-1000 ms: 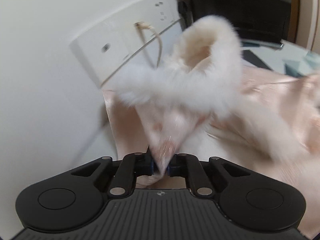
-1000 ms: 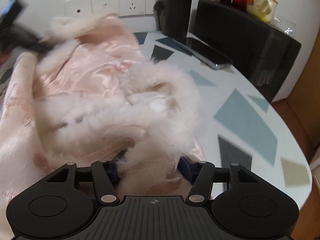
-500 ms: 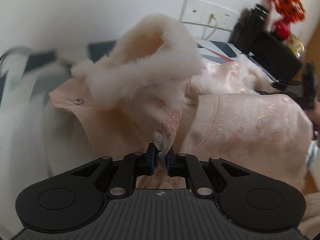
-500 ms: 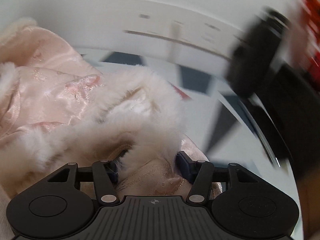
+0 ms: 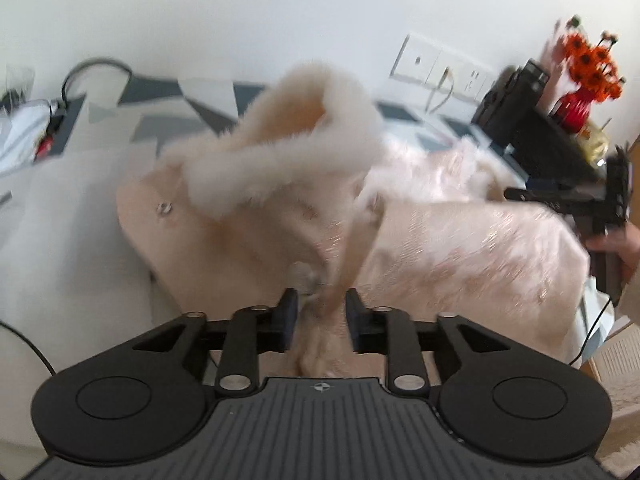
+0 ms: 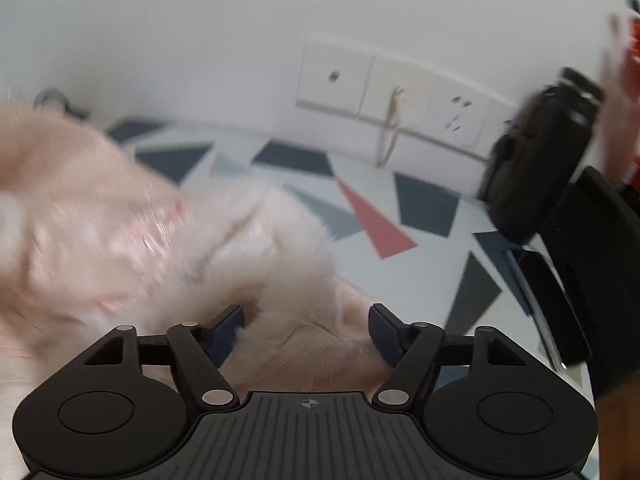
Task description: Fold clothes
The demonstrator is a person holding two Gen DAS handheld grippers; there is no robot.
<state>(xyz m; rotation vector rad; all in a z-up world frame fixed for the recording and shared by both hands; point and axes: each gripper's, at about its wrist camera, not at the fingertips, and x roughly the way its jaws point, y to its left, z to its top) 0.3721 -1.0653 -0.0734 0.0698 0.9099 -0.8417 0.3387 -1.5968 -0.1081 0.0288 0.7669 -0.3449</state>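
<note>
Lying crumpled on the patterned table (image 6: 404, 208), a shiny pale-pink garment (image 5: 460, 248) with white fur trim is seen. Its fabric is flanked by the opening left gripper (image 5: 321, 310); fur is flanked by the opening right gripper (image 6: 306, 326).

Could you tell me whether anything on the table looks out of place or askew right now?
The pink fur-trimmed coat lies bunched rather than flat on the patterned table, its fur collar standing up. Otherwise nothing looks spilled or damaged, though blur hides detail.
</note>
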